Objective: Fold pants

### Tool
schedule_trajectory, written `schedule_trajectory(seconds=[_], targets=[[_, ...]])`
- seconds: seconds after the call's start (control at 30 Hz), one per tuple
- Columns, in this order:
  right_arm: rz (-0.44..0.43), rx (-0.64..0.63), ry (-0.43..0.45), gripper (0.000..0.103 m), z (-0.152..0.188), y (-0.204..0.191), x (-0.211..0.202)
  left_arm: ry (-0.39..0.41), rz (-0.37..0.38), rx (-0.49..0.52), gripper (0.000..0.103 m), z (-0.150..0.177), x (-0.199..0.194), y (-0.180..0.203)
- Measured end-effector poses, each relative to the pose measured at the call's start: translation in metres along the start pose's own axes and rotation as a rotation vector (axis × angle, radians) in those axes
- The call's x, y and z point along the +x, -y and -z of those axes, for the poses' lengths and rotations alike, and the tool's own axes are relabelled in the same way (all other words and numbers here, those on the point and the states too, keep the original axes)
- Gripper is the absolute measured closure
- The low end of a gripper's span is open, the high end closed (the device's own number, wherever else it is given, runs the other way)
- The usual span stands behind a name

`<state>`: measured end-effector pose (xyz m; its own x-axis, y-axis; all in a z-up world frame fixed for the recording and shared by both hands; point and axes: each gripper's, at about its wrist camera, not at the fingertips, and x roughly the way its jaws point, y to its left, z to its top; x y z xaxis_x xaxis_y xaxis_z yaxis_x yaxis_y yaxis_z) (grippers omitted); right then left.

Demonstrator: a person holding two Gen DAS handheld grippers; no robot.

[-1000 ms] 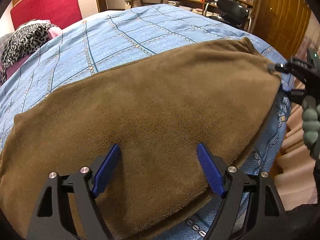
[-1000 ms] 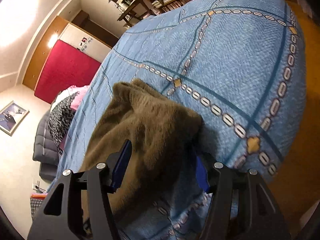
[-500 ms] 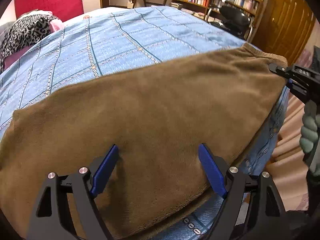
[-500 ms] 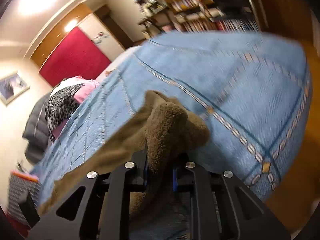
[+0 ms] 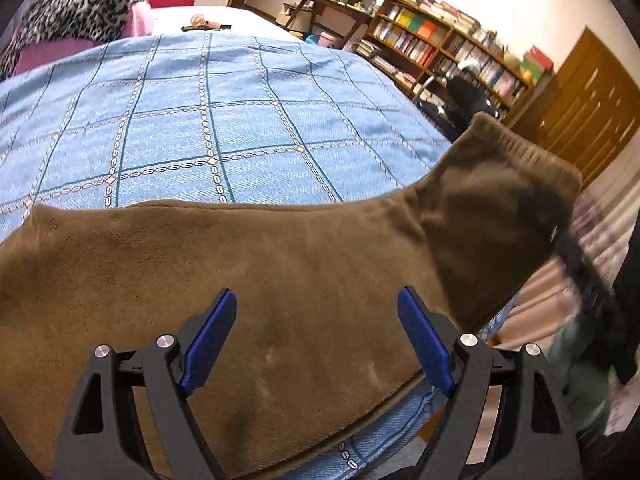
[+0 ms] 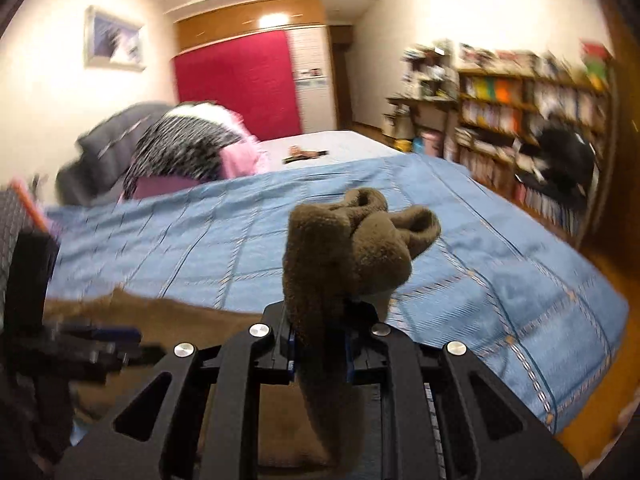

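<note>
Brown fleece pants lie along the near edge of a blue checked bedspread. My left gripper is open, its blue pads on either side of the cloth just above it. My right gripper is shut on the bunched waistband end of the pants and holds it lifted off the bed. In the left wrist view that raised end stands up at the right, with the right gripper blurred behind it.
A pile of leopard-print and pink clothes lies at the far left of the bed. Bookshelves, a desk and a black chair stand beyond the far right side. The floor drops off at the right.
My right gripper closed on the waistband end and lifted it up off the bed, swinging its view level. My left gripper stayed open and dropped lower over the pants.
</note>
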<state>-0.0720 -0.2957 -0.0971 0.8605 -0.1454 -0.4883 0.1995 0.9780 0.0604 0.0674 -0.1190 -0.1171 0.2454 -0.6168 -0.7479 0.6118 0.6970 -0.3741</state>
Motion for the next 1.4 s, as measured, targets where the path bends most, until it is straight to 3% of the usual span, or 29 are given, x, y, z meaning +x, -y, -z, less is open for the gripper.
schedule_trajectory(seconds=[0.27, 0.43, 0.53, 0.67, 0.8, 0.97, 1.27, 1.33, 1.4], targets=[[-0.131, -0.216, -0.109, 0.087, 0.037, -0.080, 0.029, 0.013, 0.052, -0.141, 0.021, 0.003, -0.013, -0.042], [-0.220, -0.291, -0.232, 0.086, 0.070, -0.106, 0.049, -0.028, 0.129, -0.230, 0.020, 0.014, -0.004, -0.062], [-0.232, -0.320, -0.257, 0.084, 0.081, -0.110, 0.053, -0.066, 0.174, -0.296, 0.020, 0.021, 0.007, -0.071], [-0.260, -0.324, -0.279, 0.079, 0.085, -0.107, 0.056, -0.096, 0.197, -0.323, 0.019, 0.024, 0.012, -0.074], [-0.331, -0.317, -0.279, 0.054, 0.081, -0.109, 0.051, -0.103, 0.235, -0.328, 0.019, 0.020, 0.010, -0.072], [-0.400, -0.325, -0.287, 0.054, 0.083, -0.117, 0.048, -0.140, 0.291, -0.341, 0.016, 0.016, 0.015, -0.064], [-0.528, -0.196, -0.351, 0.052, 0.083, -0.098, 0.059, -0.207, 0.270, -0.282, 0.016, 0.013, 0.046, -0.041], [-0.538, -0.175, -0.359, 0.052, 0.082, -0.092, 0.062, -0.195, 0.280, -0.272, 0.019, 0.012, 0.047, -0.038], [-0.542, -0.168, -0.357, 0.052, 0.081, -0.090, 0.060, -0.197, 0.270, -0.257, 0.046, 0.014, 0.049, -0.034]])
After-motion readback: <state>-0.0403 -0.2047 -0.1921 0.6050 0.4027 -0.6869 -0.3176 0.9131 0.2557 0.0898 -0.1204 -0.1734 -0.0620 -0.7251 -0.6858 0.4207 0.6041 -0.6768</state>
